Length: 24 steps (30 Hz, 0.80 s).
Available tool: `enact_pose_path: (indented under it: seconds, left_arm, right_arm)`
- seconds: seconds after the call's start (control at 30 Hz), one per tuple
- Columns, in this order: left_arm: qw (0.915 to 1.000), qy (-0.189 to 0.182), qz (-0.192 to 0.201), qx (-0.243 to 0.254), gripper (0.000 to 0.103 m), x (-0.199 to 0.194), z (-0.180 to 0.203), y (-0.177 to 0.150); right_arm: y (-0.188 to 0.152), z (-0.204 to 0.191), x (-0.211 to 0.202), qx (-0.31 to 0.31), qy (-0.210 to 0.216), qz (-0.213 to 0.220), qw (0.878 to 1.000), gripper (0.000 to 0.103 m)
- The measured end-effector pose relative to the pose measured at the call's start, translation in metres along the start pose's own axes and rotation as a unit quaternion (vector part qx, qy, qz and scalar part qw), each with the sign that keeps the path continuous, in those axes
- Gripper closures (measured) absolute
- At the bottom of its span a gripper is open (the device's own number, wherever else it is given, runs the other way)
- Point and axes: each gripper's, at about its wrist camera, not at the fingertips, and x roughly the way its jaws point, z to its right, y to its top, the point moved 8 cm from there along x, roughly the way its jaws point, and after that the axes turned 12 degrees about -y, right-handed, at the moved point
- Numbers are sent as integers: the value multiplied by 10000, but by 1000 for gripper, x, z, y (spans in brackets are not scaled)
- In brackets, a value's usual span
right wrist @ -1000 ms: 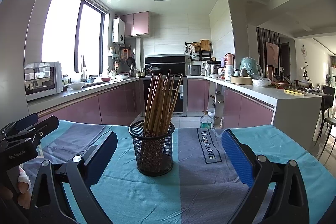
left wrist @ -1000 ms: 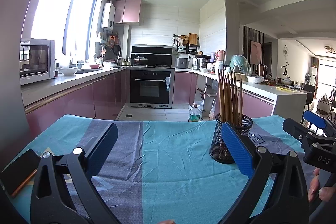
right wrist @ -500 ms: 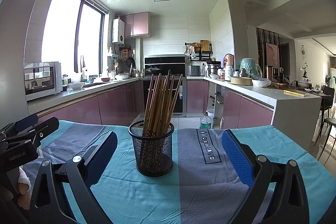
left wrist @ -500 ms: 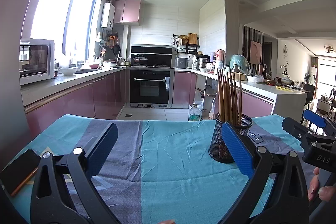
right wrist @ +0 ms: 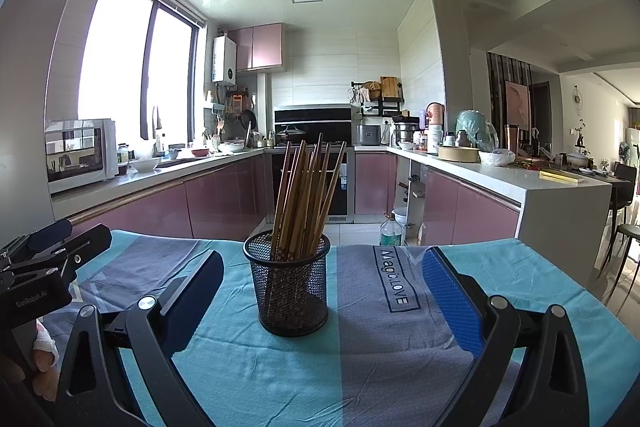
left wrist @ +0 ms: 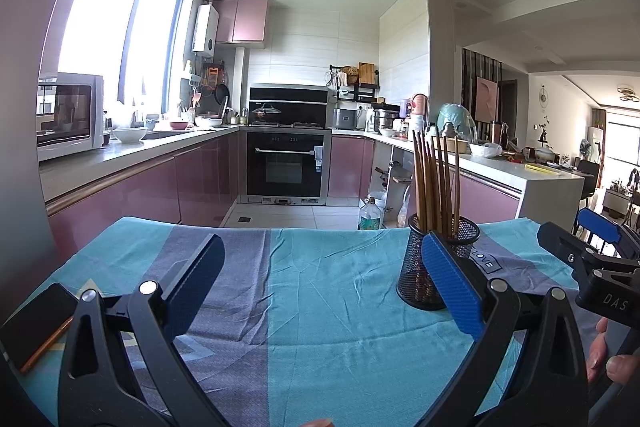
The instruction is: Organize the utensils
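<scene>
I hold my left tongs [left wrist: 320,287] and my right tongs [right wrist: 322,301] low over the tabletop [right wrist: 520,307], and both are wide apart with nothing in them. The chopsticks [right wrist: 306,199] stand on end in a black mesh cup [right wrist: 289,287], and they fan out and lean a bit to the right at the top. I think they are kept in the cup so they stay together and do not roll away. The cup sits on the blue and gray cloth [left wrist: 320,307], just ahead of my right tongs and a little left of their middle. From my left side the cup is off to the right, partly behind the right blue pad [left wrist: 450,285]. I think my right tongs are the ones best set to reach the chopsticks, since they face the cup. A dark phone [left wrist: 34,323] lies at the far left edge of the cloth, well away from the cup. The cloth has wrinkles, so the cup could tip if I bump it. The sticks are thin and close together, so picking just one may be hard. Nothing stands between my right tongs and the cup.
</scene>
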Motion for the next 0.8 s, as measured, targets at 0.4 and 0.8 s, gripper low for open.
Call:
enact_pose_path:
  seconds: [0.4, 0.8]
  left_arm:
    - [10000, -3, -13, 3, 6, 0, 0, -1]
    - [10000, 1, -17, 4, 6, 0, 0, -1]
  right_arm:
    - [-1, 0, 0, 5, -16, -14, 10000, 7]
    - [0, 1, -1, 16, -19, 4, 10000, 7]
